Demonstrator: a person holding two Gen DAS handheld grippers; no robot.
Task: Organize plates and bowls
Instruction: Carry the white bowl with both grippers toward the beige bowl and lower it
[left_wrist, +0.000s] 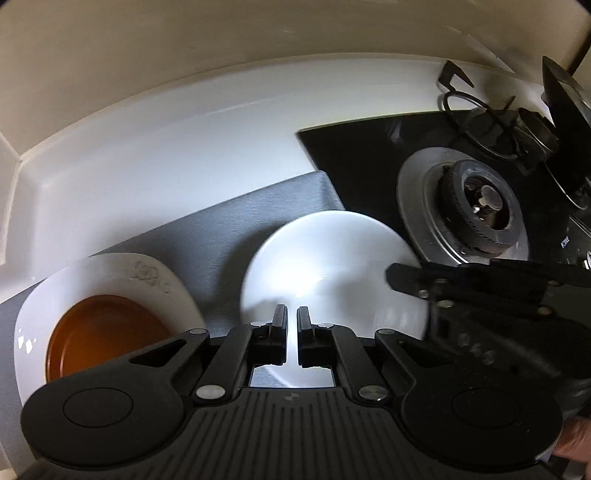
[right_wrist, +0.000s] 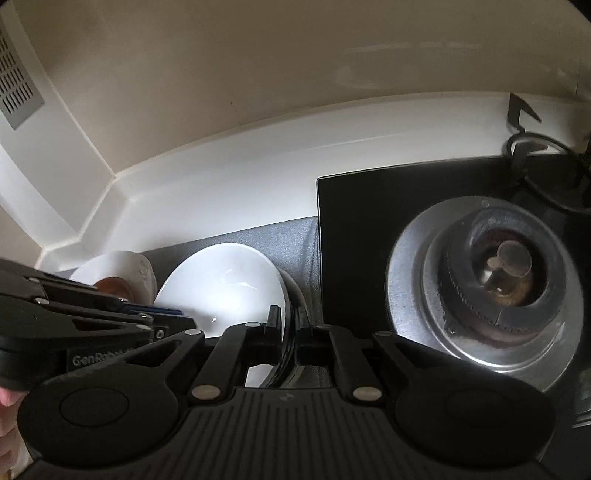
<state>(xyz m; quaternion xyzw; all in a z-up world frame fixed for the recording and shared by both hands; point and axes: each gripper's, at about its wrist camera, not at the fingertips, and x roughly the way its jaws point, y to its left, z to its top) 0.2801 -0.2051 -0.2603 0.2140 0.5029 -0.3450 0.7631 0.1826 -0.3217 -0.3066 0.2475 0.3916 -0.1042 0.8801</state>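
White plate on grey mat, left of stove burner; right rim clamped by right gripper. Left gripper clenched, nothing seen held. Plate best kept level, lowered gently.

Left tongs: pitched steeply downward, jaws nearly closed. Right tongs: angled downward, jaws clamped, just beside the left.
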